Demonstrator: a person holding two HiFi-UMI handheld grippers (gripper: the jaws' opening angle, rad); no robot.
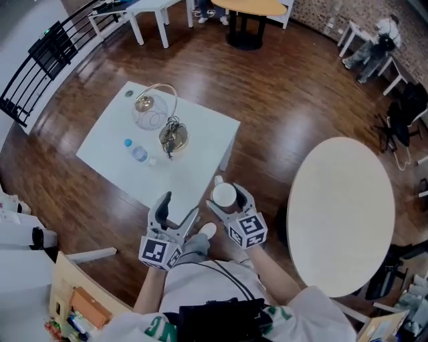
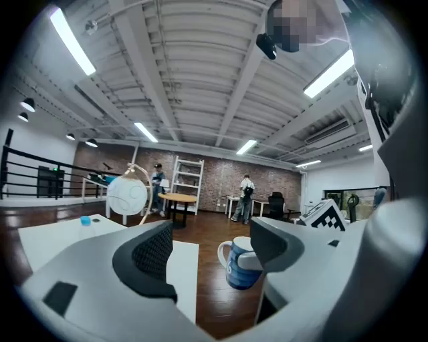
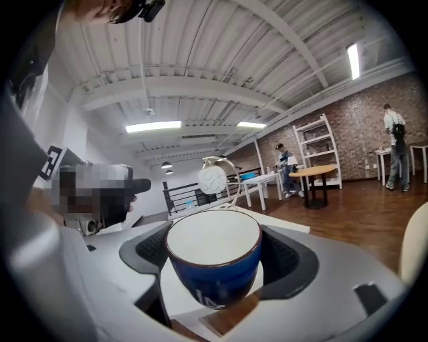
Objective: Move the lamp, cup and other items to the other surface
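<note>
My right gripper (image 1: 226, 194) is shut on a blue cup (image 1: 224, 196) with a white inside, held upright over the floor just off the near edge of the white square table (image 1: 194, 170). In the right gripper view the cup (image 3: 214, 257) fills the space between the pads. My left gripper (image 1: 179, 208) hangs open and empty beside it, and in its own view the cup (image 2: 241, 266) shows to the right. On the square table stand an arc lamp with a round globe (image 1: 144, 103), a dark-and-gold object (image 1: 173, 136) and a lying clear bottle (image 1: 137, 153). The round beige table (image 1: 341, 207) is at the right.
A black railing (image 1: 40, 60) runs along the upper left. White tables (image 1: 150, 10) and a round yellow table (image 1: 249, 8) stand at the far side. Chairs (image 1: 404, 120) and a seated person (image 1: 374, 47) are at the upper right. A wooden shelf (image 1: 73, 300) sits at the lower left.
</note>
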